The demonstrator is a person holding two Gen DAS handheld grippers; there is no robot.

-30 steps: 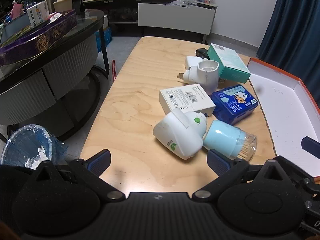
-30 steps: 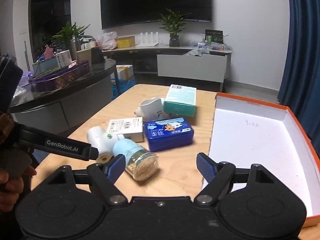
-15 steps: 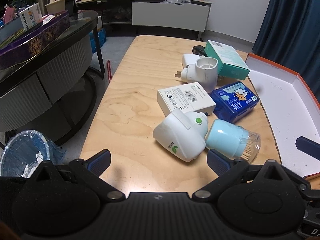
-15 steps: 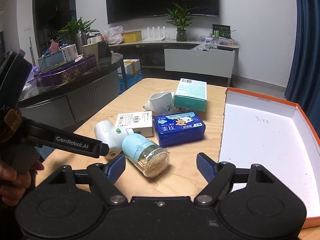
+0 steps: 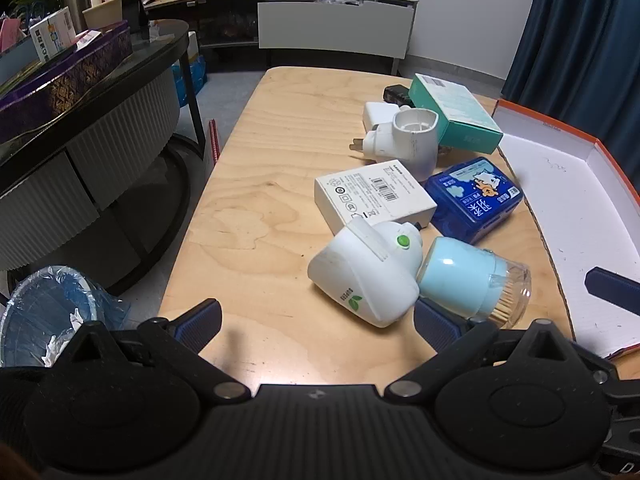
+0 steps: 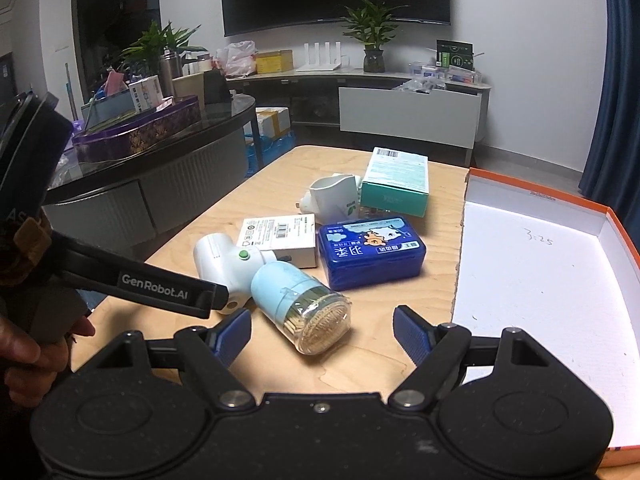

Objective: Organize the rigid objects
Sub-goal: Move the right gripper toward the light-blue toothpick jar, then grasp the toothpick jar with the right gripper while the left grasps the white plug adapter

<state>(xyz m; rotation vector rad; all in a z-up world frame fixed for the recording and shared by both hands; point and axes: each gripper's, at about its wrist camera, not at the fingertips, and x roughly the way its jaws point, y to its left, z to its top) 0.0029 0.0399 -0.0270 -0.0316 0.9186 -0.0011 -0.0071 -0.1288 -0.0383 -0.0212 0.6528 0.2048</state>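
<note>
Room: a living room with a big dark TV, plants and a blue curtain.
Worktop point(image 5: 260, 184): light wood, with the things piled near its right side.
Box point(image 6: 532, 280): big, white inside, orange rim, lying open to the right of the pile.
White plug-in point(image 5: 366, 276): lies on its side, touching the jar.
Jar point(image 6: 302, 306): light blue with a clear end, lying down near the box.
Left tool point(image 5: 316, 316): open wide, holding nothing, just in front of the white plug-in.
Right tool point(image 6: 322, 334): open wide, holding nothing, with the jar between its fingers.
Tip: the jar looks round and may roll, so close slowly on its middle.
</note>
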